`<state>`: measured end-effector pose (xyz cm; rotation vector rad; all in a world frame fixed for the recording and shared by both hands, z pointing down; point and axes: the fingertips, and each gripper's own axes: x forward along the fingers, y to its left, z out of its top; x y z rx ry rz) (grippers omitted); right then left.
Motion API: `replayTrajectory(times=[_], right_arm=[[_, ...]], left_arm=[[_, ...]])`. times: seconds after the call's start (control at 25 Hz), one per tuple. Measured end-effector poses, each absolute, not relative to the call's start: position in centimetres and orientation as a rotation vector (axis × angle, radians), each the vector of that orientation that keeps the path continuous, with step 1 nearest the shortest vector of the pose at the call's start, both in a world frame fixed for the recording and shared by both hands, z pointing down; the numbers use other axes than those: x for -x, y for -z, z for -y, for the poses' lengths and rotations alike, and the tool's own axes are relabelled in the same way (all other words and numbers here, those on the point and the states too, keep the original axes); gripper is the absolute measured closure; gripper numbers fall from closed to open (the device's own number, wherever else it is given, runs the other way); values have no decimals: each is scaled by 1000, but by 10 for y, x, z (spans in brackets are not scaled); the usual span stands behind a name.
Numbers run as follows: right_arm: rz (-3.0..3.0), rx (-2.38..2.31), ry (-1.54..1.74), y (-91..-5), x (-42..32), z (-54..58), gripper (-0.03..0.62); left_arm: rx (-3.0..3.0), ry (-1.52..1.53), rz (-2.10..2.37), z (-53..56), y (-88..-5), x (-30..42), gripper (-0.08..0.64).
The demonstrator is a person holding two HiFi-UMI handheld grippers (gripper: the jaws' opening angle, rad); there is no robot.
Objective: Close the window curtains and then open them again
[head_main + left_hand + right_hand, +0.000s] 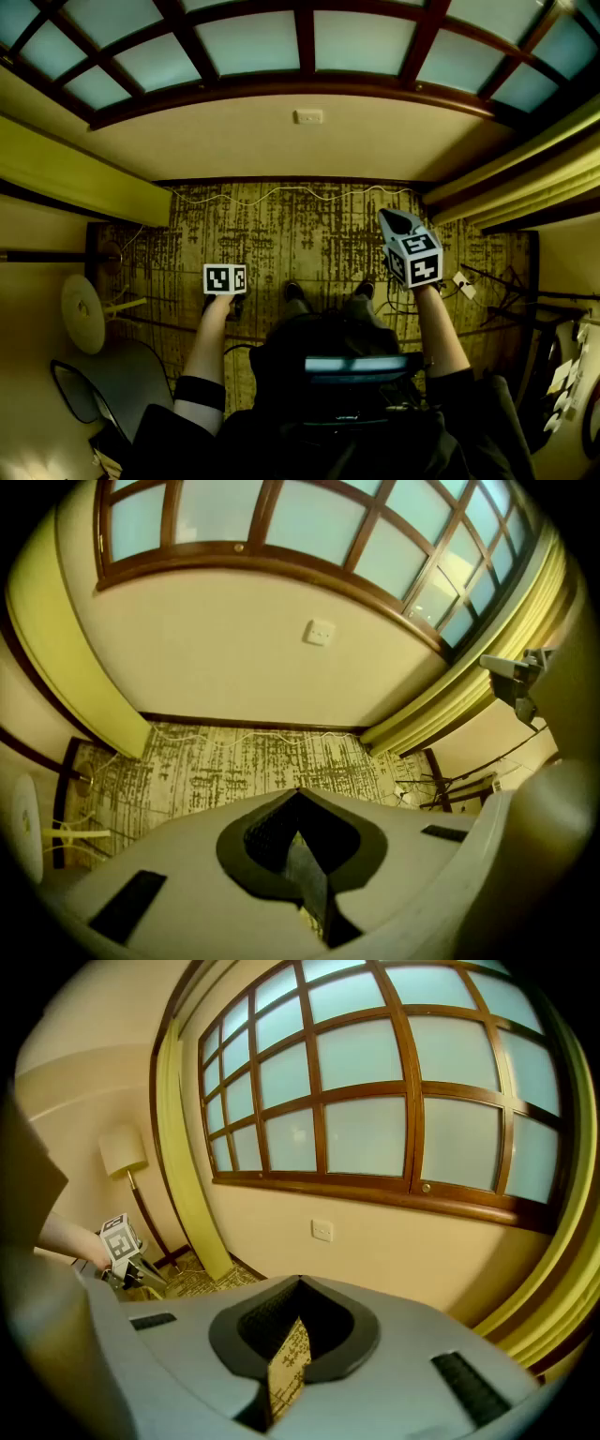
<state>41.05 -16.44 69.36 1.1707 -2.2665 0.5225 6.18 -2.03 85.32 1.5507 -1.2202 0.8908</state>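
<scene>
Standing before the window [356,42] in the head view, left curtain [75,178] and right curtain [525,178] gathered aside, the person holds the left tool [298,794], closed and empty in the left gripper view, and the right tool [300,1283], likewise closed and empty in the right gripper view, so the task looks either unstarted or finished.

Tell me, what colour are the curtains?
Yellow-green. The curtain beside the window shows best in the right gripper view.

Clear passage over carpet [300,234] to wall [234,141] below window [356,42]. Bunched curtains [75,173] at both window edges. Left side obstructed by lamp [82,314], right by cables [497,291].
</scene>
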Motion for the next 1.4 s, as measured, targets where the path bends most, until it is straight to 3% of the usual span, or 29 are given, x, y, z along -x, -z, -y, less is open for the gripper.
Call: replayTrajectory(times=[0.52,0.88,1.4], right_arm=[[2245,-1317,-534,-674,-467,169,577],[2311,-1504,-466,-603,-502,175,577],[2283,-1581,-441,-592,-546,173,577]], left_arm=[[-2184,-769,1527,138,-702,-141,560],[-2472,-361,1784,169,-526,-181,560],[-2563,-396,1674,176,-514,-237,560]])
